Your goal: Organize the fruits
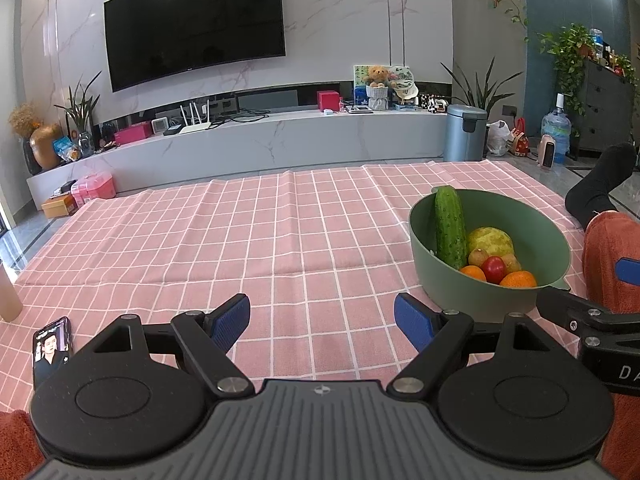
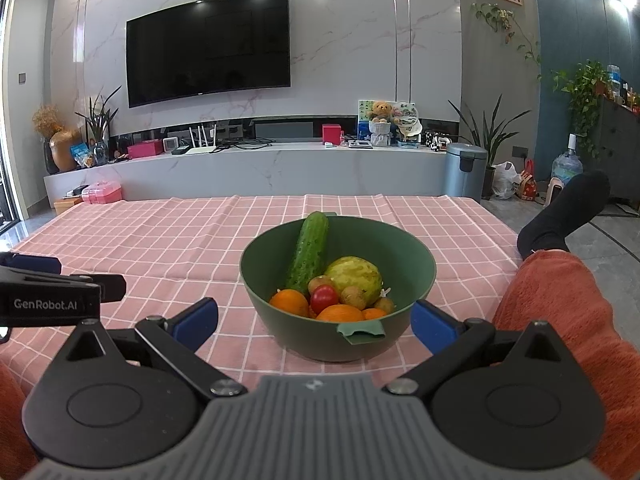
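A green bowl (image 2: 416,276) stands on the pink checked cloth (image 2: 160,248), straight ahead of my right gripper (image 2: 314,322), which is open with its blue pads on either side of the bowl's near rim. Inside lie a cucumber (image 2: 308,254) leaning on the far rim, a yellow-green round fruit (image 2: 354,274), oranges (image 2: 290,302), a red tomato (image 2: 324,298) and small brown fruits. In the left wrist view the bowl (image 1: 480,296) sits to the right, and my left gripper (image 1: 322,322) hangs open over bare cloth with nothing between its fingers.
A phone (image 1: 52,346) lies on the cloth at the near left, beside a pale bottle (image 1: 8,292). A person's leg in orange fabric (image 2: 560,308) and a black sock (image 2: 560,216) lie along the right edge. A TV console (image 2: 260,168) stands beyond the cloth.
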`<action>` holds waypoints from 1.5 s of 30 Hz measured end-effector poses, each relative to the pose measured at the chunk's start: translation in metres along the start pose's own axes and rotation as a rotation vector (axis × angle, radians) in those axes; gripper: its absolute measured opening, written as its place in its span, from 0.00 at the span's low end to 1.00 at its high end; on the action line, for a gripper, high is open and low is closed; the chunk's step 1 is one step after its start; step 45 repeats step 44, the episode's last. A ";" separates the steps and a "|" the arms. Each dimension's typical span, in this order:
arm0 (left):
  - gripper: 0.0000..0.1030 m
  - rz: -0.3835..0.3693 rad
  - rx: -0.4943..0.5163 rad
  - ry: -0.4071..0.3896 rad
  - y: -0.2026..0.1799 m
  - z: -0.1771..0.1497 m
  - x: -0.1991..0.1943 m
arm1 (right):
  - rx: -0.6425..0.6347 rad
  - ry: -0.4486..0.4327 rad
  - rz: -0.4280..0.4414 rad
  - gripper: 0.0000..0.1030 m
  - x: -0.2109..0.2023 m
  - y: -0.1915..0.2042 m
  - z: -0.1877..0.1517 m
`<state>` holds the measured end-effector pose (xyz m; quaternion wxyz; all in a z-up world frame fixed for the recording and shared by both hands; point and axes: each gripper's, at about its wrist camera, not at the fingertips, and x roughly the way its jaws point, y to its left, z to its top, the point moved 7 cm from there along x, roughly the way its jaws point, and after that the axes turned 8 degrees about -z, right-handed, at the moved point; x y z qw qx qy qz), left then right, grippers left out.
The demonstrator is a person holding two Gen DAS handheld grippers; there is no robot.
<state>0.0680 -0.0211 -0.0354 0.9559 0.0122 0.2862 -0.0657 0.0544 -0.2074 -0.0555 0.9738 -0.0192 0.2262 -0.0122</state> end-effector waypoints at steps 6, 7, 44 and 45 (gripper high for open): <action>0.93 0.000 0.000 0.000 0.000 0.000 0.000 | 0.007 0.003 0.005 0.96 0.001 -0.001 -0.001; 0.93 -0.001 0.000 0.000 0.000 0.000 0.000 | 0.008 0.003 0.006 0.96 0.001 -0.001 -0.001; 0.93 -0.005 0.000 -0.002 0.001 0.001 -0.003 | 0.018 0.036 0.034 0.96 0.005 0.001 -0.006; 0.93 -0.005 0.000 -0.002 0.001 0.001 -0.003 | 0.018 0.036 0.034 0.96 0.005 0.001 -0.006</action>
